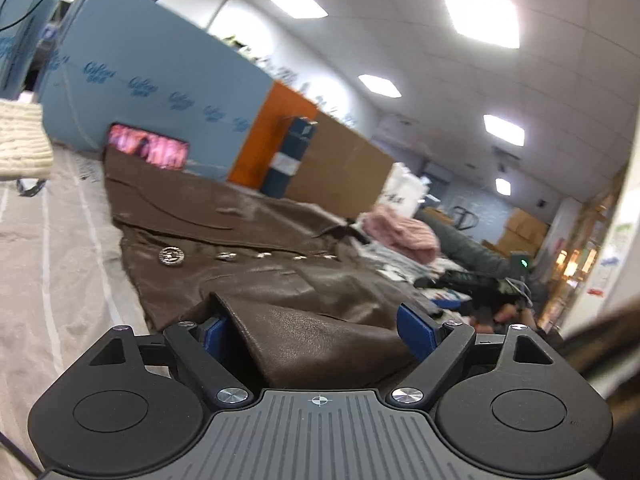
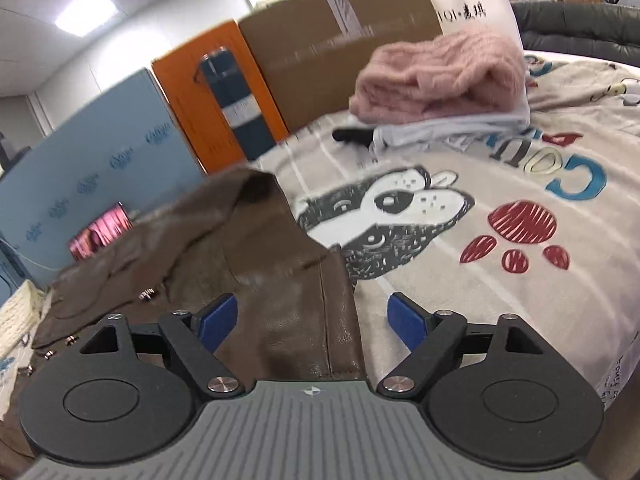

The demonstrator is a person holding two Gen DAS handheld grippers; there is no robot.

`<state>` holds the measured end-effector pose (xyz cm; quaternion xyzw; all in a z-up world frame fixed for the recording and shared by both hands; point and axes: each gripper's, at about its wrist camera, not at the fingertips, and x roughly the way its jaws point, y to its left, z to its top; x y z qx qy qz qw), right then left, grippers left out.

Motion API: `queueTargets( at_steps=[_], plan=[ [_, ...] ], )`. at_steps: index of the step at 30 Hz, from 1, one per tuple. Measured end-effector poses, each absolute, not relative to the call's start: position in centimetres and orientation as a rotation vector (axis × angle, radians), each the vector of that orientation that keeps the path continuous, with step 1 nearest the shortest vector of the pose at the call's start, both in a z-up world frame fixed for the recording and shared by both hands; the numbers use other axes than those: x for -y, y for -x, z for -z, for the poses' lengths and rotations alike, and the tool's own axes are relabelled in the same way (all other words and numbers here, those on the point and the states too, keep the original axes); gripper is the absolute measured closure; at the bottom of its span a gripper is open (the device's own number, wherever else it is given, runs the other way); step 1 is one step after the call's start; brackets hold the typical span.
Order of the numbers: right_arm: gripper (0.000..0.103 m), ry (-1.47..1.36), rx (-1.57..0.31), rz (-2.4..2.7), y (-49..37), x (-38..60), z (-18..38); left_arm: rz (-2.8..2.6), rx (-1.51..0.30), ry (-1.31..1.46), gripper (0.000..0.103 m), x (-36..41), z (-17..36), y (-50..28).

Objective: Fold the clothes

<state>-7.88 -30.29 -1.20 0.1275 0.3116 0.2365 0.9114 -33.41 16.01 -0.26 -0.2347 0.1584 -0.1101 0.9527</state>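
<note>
A brown leather jacket (image 1: 248, 248) with silver buttons lies spread on a printed blanket (image 1: 48, 240). My left gripper (image 1: 316, 328) is open, its blue pads on either side of a raised fold of the jacket, not closed on it. In the right wrist view the jacket (image 2: 256, 272) has a sleeve or edge lifted and folded over. My right gripper (image 2: 316, 320) is open with the leather strip lying between its pads. The blanket (image 2: 520, 288) shows a cartoon dog and red paw prints.
A folded pink sweater (image 2: 440, 76) sits on folded white clothes (image 2: 448, 128) at the far side of the blanket. A cream knit item (image 1: 20, 140) lies at the left. Blue, orange and cardboard panels (image 1: 160, 80) stand behind. A grey sofa (image 2: 580, 28) is at the far right.
</note>
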Motion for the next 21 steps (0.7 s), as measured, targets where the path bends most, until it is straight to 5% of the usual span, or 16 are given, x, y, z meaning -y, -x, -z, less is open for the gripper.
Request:
queueTargets(
  at_steps=[1,4,6,8,11,13,15,21],
  plan=[
    [0.026,-0.254,-0.640,-0.484,7.8,30.1,1.3,0.226,-0.337,0.510,0.006,-16.5,0.0,32.8],
    [0.057,-0.238,-0.633,-0.469,7.7,29.8,1.8,0.223,-0.374,0.576,0.005,-17.8,-0.5,31.5],
    [0.085,-0.191,-0.606,-0.451,8.1,29.8,2.0,0.225,-0.398,0.599,0.005,-18.3,-0.4,31.5],
    [0.092,-0.186,-0.597,-0.445,8.2,30.5,2.1,0.247,-0.412,0.615,0.005,-18.4,-0.1,32.0],
    [0.091,-0.194,-0.585,-0.430,7.9,31.7,2.0,0.275,-0.422,0.577,0.005,-17.6,0.0,34.3],
    [0.081,-0.194,-0.547,-0.400,7.7,32.1,1.6,0.195,-0.428,0.550,0.005,-17.5,0.0,35.7],
    [0.050,-0.224,-0.511,-0.427,7.3,32.1,0.7,0.083,-0.404,0.556,0.003,-18.1,-0.1,36.8],
    [0.036,-0.162,-0.482,-0.690,6.1,27.1,-2.1,-0.160,-0.335,0.564,0.002,-20.4,-1.4,35.5]
  ],
)
